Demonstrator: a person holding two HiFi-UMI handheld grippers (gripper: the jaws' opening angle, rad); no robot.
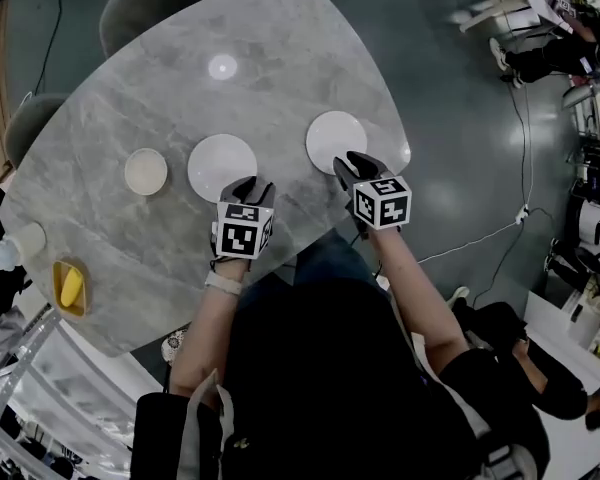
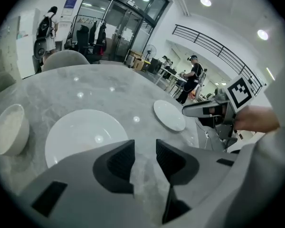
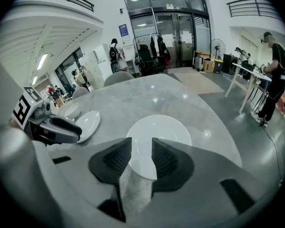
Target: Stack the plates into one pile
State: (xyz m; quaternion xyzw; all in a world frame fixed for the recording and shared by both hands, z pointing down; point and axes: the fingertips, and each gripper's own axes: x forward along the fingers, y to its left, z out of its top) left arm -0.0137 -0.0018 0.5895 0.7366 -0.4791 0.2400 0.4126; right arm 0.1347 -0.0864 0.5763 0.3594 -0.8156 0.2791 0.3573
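Head view: left hand-held gripper (image 1: 250, 186) and right hand-held gripper (image 1: 352, 164), each just short of its own plate on the desk (image 1: 280, 58).
Left gripper view: released, empty; first plate (image 2: 85, 134) ahead-left.
Right gripper view: released; second plate (image 3: 156, 134) straight ahead, rim lined up, presumably for lifting.

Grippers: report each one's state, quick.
Left gripper: open, empty, near the middle plate.
Right gripper: open, empty, at the near rim of the right plate.
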